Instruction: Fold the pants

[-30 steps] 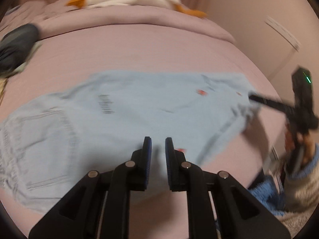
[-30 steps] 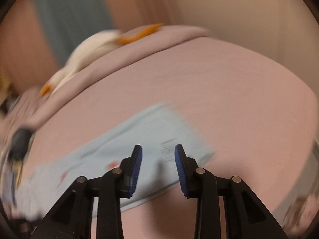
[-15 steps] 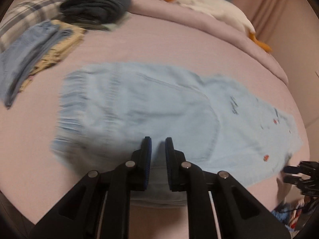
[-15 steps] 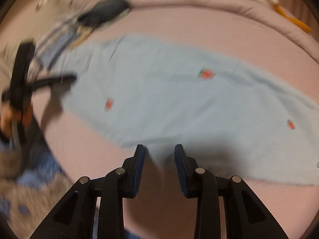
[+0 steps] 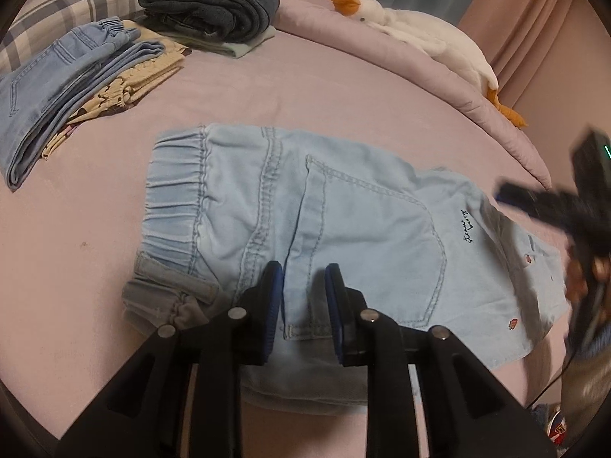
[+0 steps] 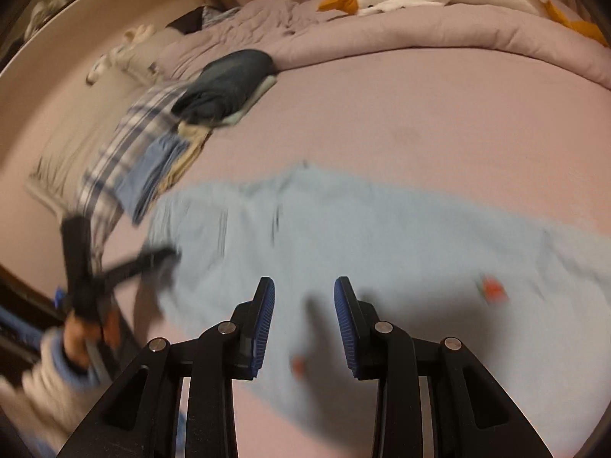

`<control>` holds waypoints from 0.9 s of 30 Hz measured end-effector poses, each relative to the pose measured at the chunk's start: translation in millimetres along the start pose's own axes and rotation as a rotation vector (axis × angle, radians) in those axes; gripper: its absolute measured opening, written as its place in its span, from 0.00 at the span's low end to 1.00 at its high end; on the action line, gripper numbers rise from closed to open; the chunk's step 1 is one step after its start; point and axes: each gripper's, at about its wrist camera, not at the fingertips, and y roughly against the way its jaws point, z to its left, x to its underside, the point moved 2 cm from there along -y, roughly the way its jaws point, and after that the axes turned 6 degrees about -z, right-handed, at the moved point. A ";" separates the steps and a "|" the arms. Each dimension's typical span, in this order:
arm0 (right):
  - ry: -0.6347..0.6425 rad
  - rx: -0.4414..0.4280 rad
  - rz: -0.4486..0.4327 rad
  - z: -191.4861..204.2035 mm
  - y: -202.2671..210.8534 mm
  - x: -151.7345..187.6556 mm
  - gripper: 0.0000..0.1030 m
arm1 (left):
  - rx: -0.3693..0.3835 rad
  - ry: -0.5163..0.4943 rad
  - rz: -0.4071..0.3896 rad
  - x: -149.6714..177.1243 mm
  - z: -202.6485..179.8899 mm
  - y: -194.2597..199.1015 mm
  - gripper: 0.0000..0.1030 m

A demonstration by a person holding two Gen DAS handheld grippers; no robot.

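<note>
Pink bed (image 5: 267, 87); light-blue pants (image 5: 343, 229), small dark script unreadable; left tongs (image 5: 304, 297), right tongs (image 6: 304, 324) both released.

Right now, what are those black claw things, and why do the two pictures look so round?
Each claw is a hand-held gripper that a person squeezes. A round-lens camera rides on each one. One picture looks along the left hand-held gripper, the other along the right hand-held gripper. Both are open and hold nothing. Below them, light blue pants lie flat on a pink bed. Farther back are folded clothes and a toy goose.
</note>
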 end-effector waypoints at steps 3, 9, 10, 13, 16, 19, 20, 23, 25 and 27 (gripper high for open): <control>0.005 0.014 0.006 6.9 -28.1 -27.4 0.33 | 0.011 -0.002 -0.002 -0.6 0.7 -0.7 0.21; 0.063 0.032 0.136 8.3 -72.4 -63.0 0.33 | 0.032 -0.002 -0.002 -0.2 3.0 -0.7 0.21; 0.063 0.038 0.167 5.6 -79.2 -65.0 0.33 | 0.036 -0.001 -0.002 -0.6 3.3 -1.1 0.21; 0.029 -0.001 0.267 -2.5 -88.7 -58.6 0.33 | 0.035 -0.005 0.000 -1.7 3.1 -2.4 0.21; 0.041 -0.076 0.320 4.6 -87.9 -52.8 0.17 | 0.025 -0.024 0.001 -3.5 1.6 -4.7 0.21; 0.083 -0.061 0.308 8.5 -84.2 -56.1 0.09 | 0.015 -0.034 -0.002 -3.5 1.3 -5.3 0.20; 0.092 -0.048 0.288 8.1 -84.2 -60.3 0.09 | 0.014 -0.034 -0.003 -3.2 1.6 -5.0 0.19; 0.086 -0.013 0.268 4.2 -94.6 -68.2 0.08 | 0.015 -0.031 -0.002 -3.4 3.5 -5.1 0.18; 0.108 0.029 0.305 5.9 -110.6 -62.4 0.08 | 0.016 -0.027 -0.001 -3.5 4.3 -5.2 0.17; 0.122 0.046 0.299 10.5 -116.7 -60.4 0.09 | 0.014 -0.027 0.002 -3.8 4.2 -5.2 0.17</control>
